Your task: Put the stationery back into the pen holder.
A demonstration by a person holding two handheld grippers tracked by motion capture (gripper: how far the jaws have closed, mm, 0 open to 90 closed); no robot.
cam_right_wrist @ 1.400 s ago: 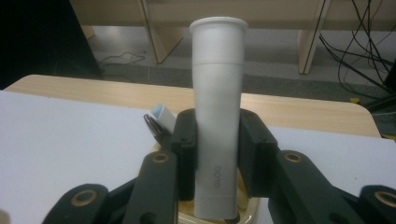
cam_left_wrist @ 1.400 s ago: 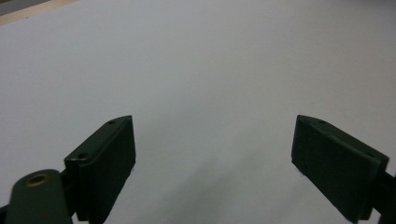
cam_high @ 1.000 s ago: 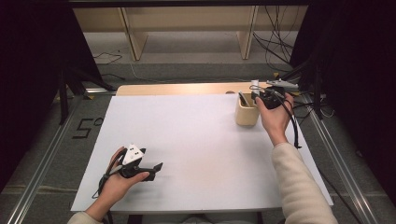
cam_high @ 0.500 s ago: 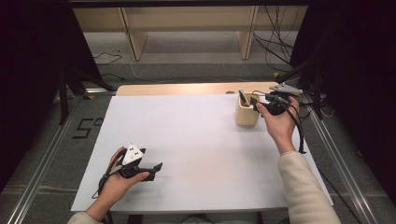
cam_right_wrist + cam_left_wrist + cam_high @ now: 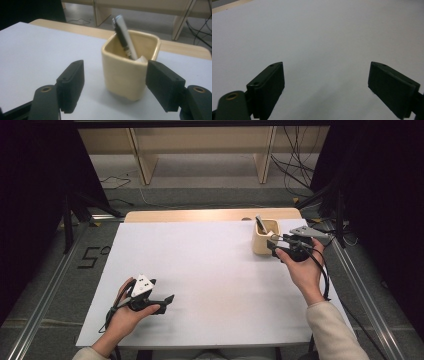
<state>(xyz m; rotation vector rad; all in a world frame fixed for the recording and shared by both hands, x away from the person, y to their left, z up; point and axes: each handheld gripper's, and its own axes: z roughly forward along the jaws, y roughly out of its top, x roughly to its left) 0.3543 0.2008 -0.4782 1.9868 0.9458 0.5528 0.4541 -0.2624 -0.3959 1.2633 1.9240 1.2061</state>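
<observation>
So the cream square cup (image 5: 130, 72) sat near the far right corner of the white surface (image 5: 210, 270), with a dark pen (image 5: 124, 37) leaning inside it, tip down. The right gripper (image 5: 276, 245) was just beside the cup on its right, its jaws having just been opening and now spread wide with nothing between them, the cup a little beyond. The left gripper (image 5: 167, 299) rested low near the front left, jaws spread over bare surface.
</observation>
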